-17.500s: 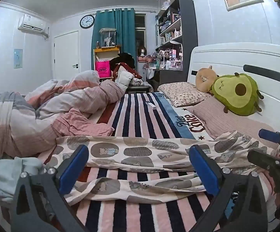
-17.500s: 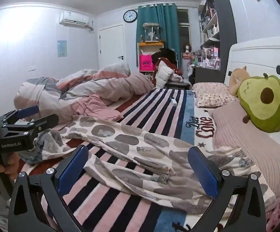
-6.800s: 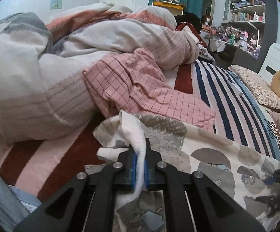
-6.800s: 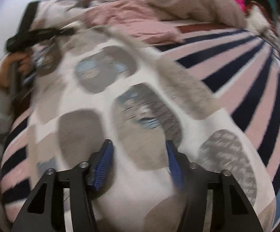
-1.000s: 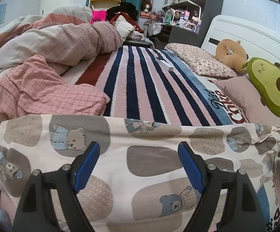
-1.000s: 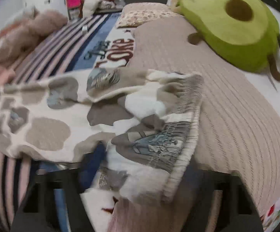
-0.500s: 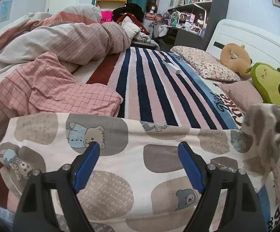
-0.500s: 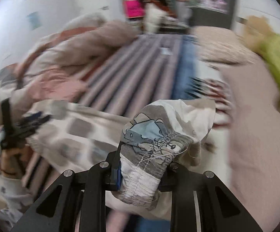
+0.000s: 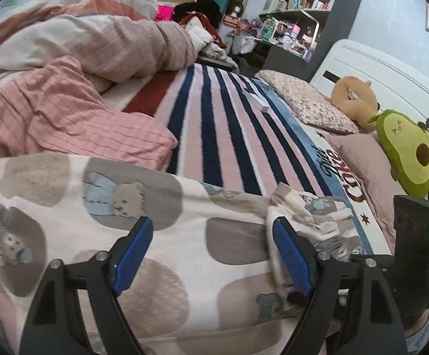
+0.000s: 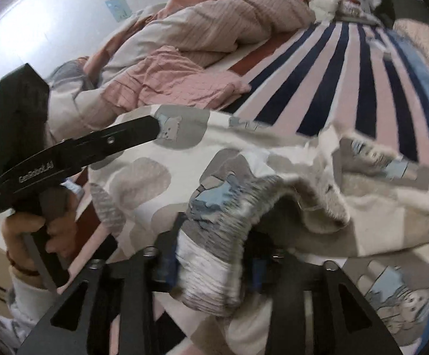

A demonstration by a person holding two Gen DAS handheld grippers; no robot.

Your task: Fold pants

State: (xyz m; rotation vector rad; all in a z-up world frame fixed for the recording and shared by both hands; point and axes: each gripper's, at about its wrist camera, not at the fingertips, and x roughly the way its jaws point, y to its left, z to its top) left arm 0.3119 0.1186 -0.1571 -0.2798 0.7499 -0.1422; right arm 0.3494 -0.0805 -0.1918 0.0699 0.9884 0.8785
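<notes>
The pants [image 9: 161,236], cream with grey patches and bear prints, lie across the striped bed cover. My left gripper [image 9: 213,251] is open just above them, holding nothing. My right gripper [image 10: 214,261] is shut on the pants' gathered waistband [image 10: 211,254] and holds that end over the rest of the pants, close to the left gripper. In the left wrist view the right gripper's body [image 9: 415,251] shows at the right, with the carried waist end [image 9: 306,213] by my right fingertip. In the right wrist view the left gripper [image 10: 75,153] shows at the left.
A rumpled pink and grey duvet [image 9: 81,59] is heaped on the left of the bed. Pillows [image 9: 306,103], an avocado plush [image 9: 406,153] and a brown plush [image 9: 353,100] line the headboard on the right. A small white box [image 9: 257,102] lies on the striped cover [image 9: 214,124].
My right gripper has carried the waistband end from the right side of the bed across to the left, next to my left gripper. The left gripper has stayed open over the pants.
</notes>
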